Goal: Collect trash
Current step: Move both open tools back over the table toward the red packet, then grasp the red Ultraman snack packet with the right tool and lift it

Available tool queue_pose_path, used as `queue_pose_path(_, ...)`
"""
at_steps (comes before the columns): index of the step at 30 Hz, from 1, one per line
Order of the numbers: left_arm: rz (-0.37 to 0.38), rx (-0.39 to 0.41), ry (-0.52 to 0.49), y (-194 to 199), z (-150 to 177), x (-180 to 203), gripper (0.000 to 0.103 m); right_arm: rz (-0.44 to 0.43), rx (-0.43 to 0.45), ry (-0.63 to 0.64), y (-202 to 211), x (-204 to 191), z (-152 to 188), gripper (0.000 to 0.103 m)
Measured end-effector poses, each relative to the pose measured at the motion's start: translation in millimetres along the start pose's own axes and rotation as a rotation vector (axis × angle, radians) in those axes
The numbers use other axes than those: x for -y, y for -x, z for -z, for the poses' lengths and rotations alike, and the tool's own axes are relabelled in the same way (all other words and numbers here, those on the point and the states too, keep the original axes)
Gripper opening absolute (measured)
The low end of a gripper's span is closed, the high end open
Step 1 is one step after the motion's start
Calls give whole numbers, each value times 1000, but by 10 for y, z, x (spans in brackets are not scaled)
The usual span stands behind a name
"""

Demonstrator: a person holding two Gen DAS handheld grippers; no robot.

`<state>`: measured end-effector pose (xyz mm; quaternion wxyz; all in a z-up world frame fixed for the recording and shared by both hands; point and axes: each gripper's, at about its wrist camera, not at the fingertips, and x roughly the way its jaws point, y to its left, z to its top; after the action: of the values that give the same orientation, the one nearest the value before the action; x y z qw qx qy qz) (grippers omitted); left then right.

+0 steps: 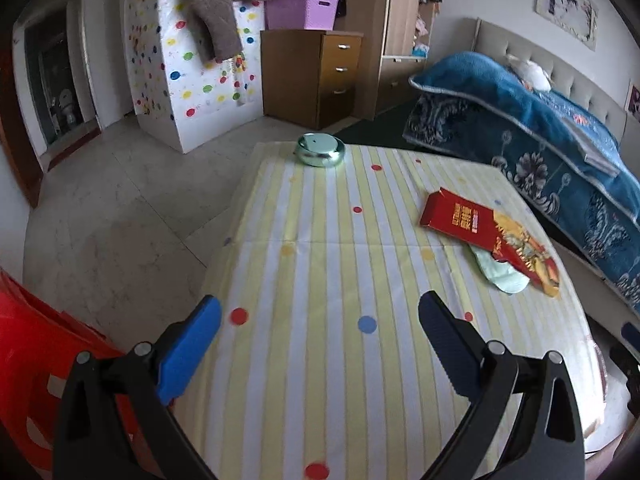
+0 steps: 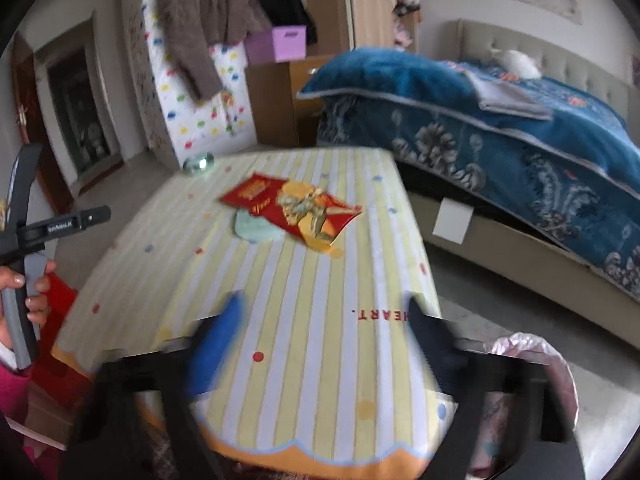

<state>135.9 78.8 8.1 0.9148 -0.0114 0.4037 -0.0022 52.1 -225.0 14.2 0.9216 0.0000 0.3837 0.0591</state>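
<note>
Both sets of fingers stand apart with nothing between them: I note the left gripper (image 1: 319,312) wide open above the near half of the striped tablecloth (image 1: 320,240), and the right gripper (image 2: 326,312), blurred, parted over the table's near edge. Red packaging (image 1: 488,236) lies flat by the right edge, overlapping a pale green scrap (image 1: 500,276). One metal tin (image 1: 320,150) sits at the far-left corner.
</note>
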Motion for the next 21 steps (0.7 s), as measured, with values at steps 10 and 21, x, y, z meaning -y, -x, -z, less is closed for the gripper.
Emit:
queue_pose_path(10,19,24,-100,-353,-338,375,96,-55,-66,55,-1289,45,-1112,68)
queue_pose_path(21,22,-21,-77,-762,-461,266,96,-76,-139,92,-1906,-215,-1263,81)
